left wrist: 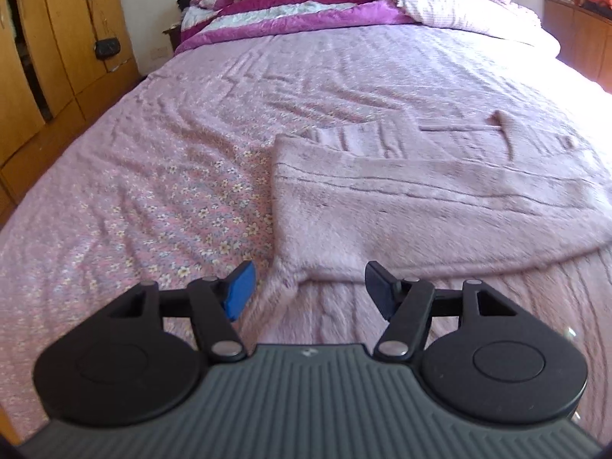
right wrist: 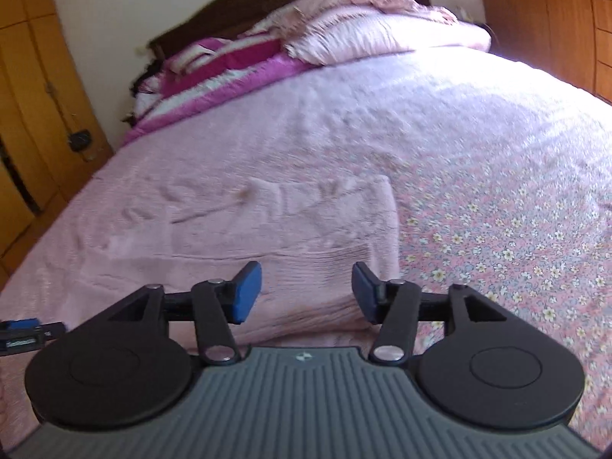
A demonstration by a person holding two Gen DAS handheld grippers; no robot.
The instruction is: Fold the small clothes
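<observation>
A small pink fleece garment (left wrist: 420, 199) lies flat on the floral pink bedsheet (left wrist: 153, 191), with a fold line across its middle. My left gripper (left wrist: 310, 290) is open and empty, just above the garment's near left corner. In the right wrist view the same garment (right wrist: 275, 229) lies ahead and to the left. My right gripper (right wrist: 306, 292) is open and empty over the garment's near right edge. The tip of the left gripper (right wrist: 23, 334) shows at the left edge of the right wrist view.
Striped magenta quilt (left wrist: 290, 4) and pink pillows (right wrist: 382, 34) are heaped at the head of the bed. A wooden wardrobe (left wrist: 46, 57) stands on the left, wooden drawers (right wrist: 554, 26) on the right. The floral sheet (right wrist: 516, 222) stretches to the right of the garment.
</observation>
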